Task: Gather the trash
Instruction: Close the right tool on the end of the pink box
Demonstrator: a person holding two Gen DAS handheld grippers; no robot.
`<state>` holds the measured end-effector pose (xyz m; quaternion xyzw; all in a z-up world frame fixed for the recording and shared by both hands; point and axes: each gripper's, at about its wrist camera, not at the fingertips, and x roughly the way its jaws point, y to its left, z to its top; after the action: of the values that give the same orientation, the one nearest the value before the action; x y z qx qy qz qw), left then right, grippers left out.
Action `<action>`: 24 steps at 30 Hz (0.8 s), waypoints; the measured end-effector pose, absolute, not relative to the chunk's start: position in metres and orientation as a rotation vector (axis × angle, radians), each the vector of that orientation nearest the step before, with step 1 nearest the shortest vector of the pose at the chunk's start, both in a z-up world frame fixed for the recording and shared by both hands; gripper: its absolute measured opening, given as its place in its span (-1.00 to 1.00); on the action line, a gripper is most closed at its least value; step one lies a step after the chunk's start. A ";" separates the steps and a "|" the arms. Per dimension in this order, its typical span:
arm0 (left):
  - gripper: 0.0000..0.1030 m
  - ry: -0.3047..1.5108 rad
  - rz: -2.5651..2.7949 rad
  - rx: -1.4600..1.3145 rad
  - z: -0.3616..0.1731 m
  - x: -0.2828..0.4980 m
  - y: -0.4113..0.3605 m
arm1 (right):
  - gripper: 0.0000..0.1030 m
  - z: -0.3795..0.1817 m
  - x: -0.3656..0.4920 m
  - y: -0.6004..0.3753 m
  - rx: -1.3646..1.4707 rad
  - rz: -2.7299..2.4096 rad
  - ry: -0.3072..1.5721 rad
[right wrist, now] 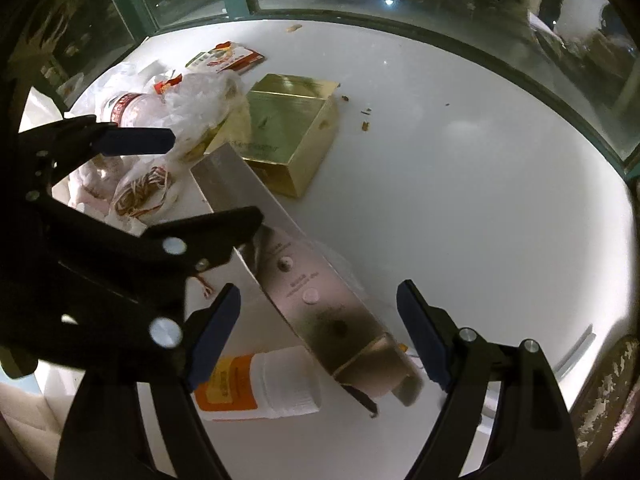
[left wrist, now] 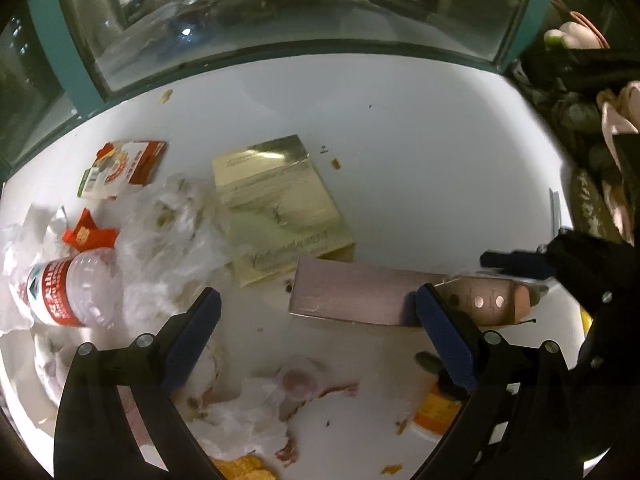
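**A:** Where did the trash lie?

**B:** All over the white table (left wrist: 420, 160) by the window. A gold box (left wrist: 276, 208) sat mid-table. To its left were a crumpled clear plastic bag (left wrist: 160, 240), a red-labelled water bottle (left wrist: 68, 292) on its side and a red snack carton (left wrist: 124, 168). An orange-labelled bottle (right wrist: 256, 384) with a white cap lay nearest, just beside the cleaver (right wrist: 240, 188).

**A:** And the claws?

**B:** Both stood apart and gripped nothing. The right gripper (right wrist: 318, 292) pointed steeply down, with the handle end of the cleaver between its fingers, though the pads weren't pressing on it. The left gripper (left wrist: 316, 300) hung over the blade end and the bag litter, equally wide.

**A:** So the cleaver came first?

**B:** That was my reading. It lay slantwise, its tip against the gold box and its handle partly over the orange-labelled bottle, so it blocked a clean grab at either.

**A:** How would one do that well?

**B:** I'd have centred the right pads on the riveted handle, not the flat blade, and come low enough to pinch across its thickness. Steel is slick, so I'd close firmly. Then I'd lift it level and keep the edge away from the left claw, which was close. The bag, being flimsy, wanted a pinch on a bunched fold.
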<state>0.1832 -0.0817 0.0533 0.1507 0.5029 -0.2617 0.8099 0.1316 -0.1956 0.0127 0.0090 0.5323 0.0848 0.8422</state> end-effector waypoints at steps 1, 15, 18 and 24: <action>0.84 1.078 -0.557 0.311 0.053 0.185 -0.083 | 0.49 0.012 0.132 -0.196 0.019 0.173 1.122; 0.40 1.061 -0.540 0.234 0.056 0.190 -0.081 | -0.13 0.007 0.134 -0.194 0.000 0.232 1.137; 0.40 1.072 -0.524 0.219 0.058 0.191 -0.075 | -0.31 0.009 0.132 -0.191 -0.016 0.224 1.141; 0.40 1.124 -0.525 0.173 0.061 0.190 -0.062 | -0.35 0.018 0.127 -0.193 -0.009 0.194 1.121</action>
<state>0.1896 -0.0618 0.0609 0.0810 0.5260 -0.2459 0.8101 0.1272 -0.1927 0.0184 -0.0043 0.5306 0.0916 0.8427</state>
